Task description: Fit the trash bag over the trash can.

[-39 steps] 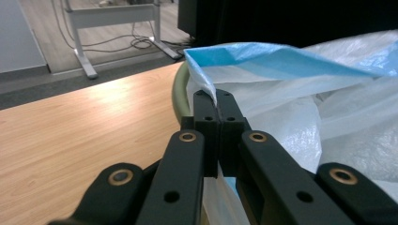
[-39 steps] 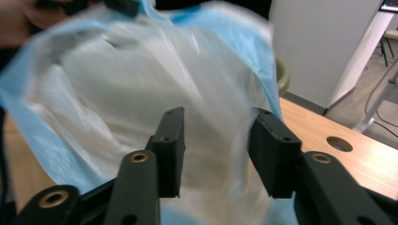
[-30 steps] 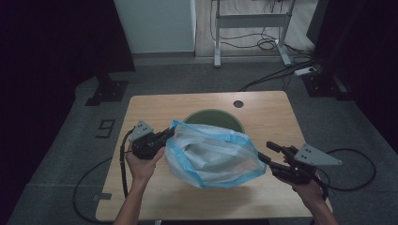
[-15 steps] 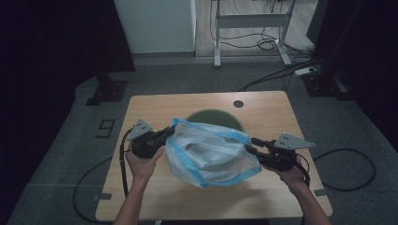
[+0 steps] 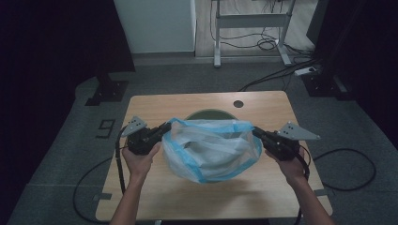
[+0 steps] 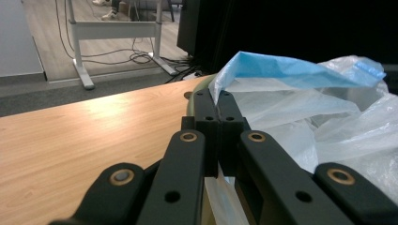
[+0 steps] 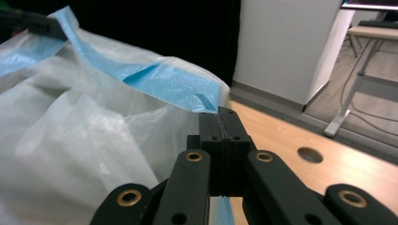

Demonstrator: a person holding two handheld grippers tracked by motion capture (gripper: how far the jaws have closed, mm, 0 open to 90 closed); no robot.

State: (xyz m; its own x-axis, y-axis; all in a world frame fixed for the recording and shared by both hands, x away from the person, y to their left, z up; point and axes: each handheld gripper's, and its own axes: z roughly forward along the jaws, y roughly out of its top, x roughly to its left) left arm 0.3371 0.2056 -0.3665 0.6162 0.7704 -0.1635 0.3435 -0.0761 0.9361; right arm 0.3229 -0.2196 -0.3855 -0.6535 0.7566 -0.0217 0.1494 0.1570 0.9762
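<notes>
Now both grippers — left gripper [image 5: 165, 127] and right gripper [image 5: 256, 131], which has just been closing — pinch the plastic bag [image 5: 211, 150]'s blue rim above the bin [image 5: 206, 114], apparently ready to stretch it open over it.

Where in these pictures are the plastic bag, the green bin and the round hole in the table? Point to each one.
plastic bag [image 5: 211, 150], high view, on its crumpled clear middle.
green bin [image 5: 199, 115], high view, on the rim behind the bag.
round hole [image 5: 238, 103], high view, on its dark centre, in the table's far edge.
</notes>
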